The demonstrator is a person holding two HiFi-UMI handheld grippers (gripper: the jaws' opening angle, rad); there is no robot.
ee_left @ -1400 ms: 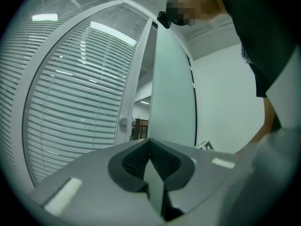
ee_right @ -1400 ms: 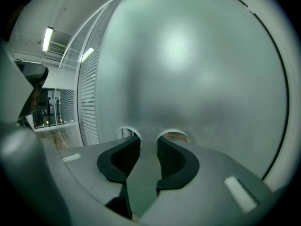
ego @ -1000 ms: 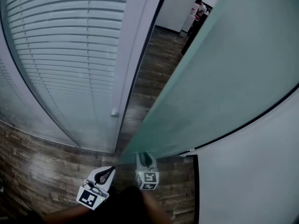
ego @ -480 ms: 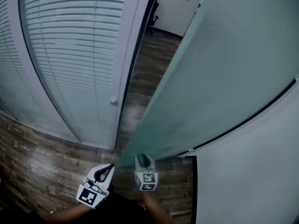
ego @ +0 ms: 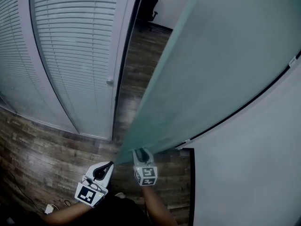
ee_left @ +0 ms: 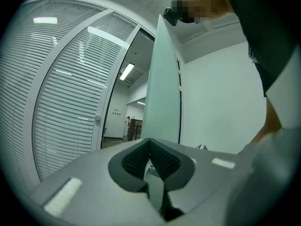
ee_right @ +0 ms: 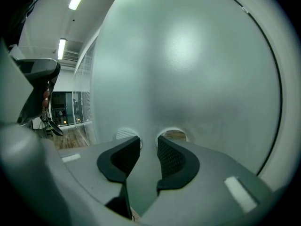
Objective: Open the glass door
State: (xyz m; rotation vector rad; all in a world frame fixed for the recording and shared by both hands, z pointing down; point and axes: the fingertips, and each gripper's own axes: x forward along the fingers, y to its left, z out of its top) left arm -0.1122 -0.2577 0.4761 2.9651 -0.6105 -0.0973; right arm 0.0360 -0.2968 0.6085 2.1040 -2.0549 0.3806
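Left hand-held gripper (ee_left: pixel 150 149): jaws closed on nothing, just beside the door's free edge.
Right hand-held gripper (ee_right: pixel 148 146): jaws apart, nothing clamped, tips at the frosted face of the glass door (ego: pixel 216 55), seemingly touching it.
Door standing partly open; wood floor (ego: pixel 141 60) and office chair (ego: pixel 148 6) beyond.
Step in hand, probably: pushing the leaf wider.
Next: steady forward pressure along its arc.

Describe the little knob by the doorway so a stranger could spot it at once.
Find the tall glazed wall of white horizontal blinds left of the frosted glass door. Its white upright frame post borders the open doorway, and the small round white knob sits on that post's left edge. It is the only thing that juts from the smooth frame.
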